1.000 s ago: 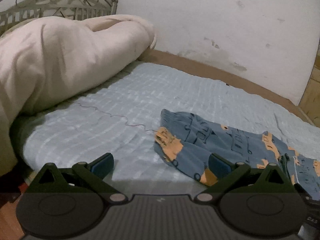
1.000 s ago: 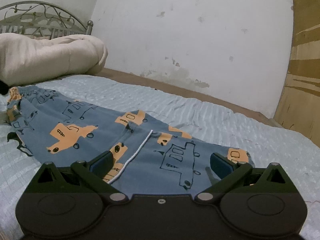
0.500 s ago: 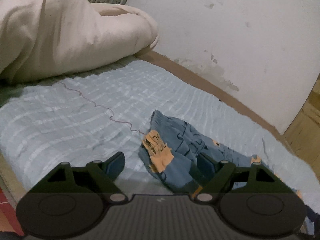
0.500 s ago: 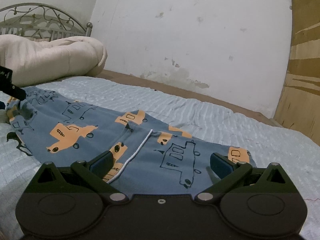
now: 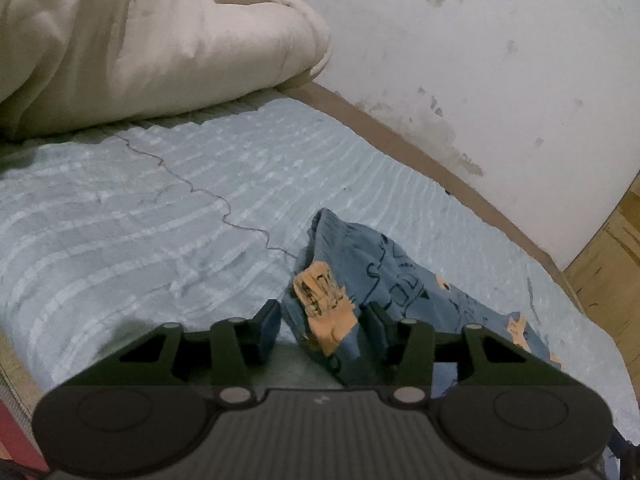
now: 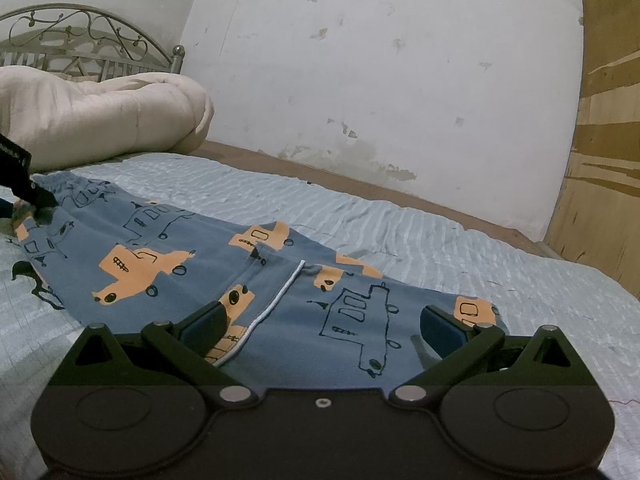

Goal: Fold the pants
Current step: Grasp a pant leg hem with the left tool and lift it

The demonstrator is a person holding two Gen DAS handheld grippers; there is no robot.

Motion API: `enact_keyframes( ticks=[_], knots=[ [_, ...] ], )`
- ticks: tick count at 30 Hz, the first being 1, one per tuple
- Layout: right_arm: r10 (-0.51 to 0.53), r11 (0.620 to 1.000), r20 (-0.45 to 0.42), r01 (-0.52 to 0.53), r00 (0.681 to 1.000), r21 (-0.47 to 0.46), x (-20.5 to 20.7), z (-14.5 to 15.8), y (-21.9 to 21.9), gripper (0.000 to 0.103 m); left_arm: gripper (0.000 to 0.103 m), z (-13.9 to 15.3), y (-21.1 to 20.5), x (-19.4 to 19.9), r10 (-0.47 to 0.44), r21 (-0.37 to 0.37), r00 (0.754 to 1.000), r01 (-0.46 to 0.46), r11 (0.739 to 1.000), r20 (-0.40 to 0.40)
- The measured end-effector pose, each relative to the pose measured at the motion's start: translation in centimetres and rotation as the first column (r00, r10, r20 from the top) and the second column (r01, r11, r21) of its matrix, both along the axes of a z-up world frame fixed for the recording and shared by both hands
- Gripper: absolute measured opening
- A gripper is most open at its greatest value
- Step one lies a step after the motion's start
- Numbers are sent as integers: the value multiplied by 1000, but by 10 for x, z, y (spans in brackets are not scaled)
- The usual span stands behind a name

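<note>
One pair of pants (image 6: 168,256) lies on one bed (image 6: 440,248). One cream comforter (image 6: 100,120) is heaped at the bed's head end, before one metal headboard (image 6: 80,44). One thin thread (image 5: 208,196) trails across the sheet. Two claws appear: the left claw (image 5: 322,326) and the right claw (image 6: 324,326) (each with two blue-padded fingers). One wooden panel (image 6: 600,140) stands at the far corner.

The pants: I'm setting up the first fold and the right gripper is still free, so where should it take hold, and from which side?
Probably the near hem of the pants, just in front of the right gripper. That edge lies flat on the bed between its open fingers, so a low, straight-ahead approach could pinch it. The left gripper already brackets the bunched waistband end.
</note>
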State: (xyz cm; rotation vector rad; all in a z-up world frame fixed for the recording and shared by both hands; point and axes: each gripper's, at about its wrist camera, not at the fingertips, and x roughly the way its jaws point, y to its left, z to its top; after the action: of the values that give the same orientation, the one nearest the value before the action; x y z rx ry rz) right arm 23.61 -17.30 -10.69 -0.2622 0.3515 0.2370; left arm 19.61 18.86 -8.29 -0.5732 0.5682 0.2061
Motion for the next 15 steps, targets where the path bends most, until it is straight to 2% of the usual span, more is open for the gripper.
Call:
enact_keyframes(
  ticks=[2,4,7,15],
  knots=[
    [0,1000,1,0,1000,-1,0,0,0,102,51,0,0,2,1,-3,1000,-1,1000,-8],
    [0,1000,1,0,1000,-1,0,0,0,102,36,1,2,2,17,-21,1000,-17,1000,-7],
    [0,1000,2,0,1000,-2,0,0,0,102,25,1,6,0,36,-50,999,-36,998,-1],
    [-4,1000,10,5,1000,-8,0,0,0,102,16,9,-3,-3,49,-10,998,-49,999,40]
  ],
)
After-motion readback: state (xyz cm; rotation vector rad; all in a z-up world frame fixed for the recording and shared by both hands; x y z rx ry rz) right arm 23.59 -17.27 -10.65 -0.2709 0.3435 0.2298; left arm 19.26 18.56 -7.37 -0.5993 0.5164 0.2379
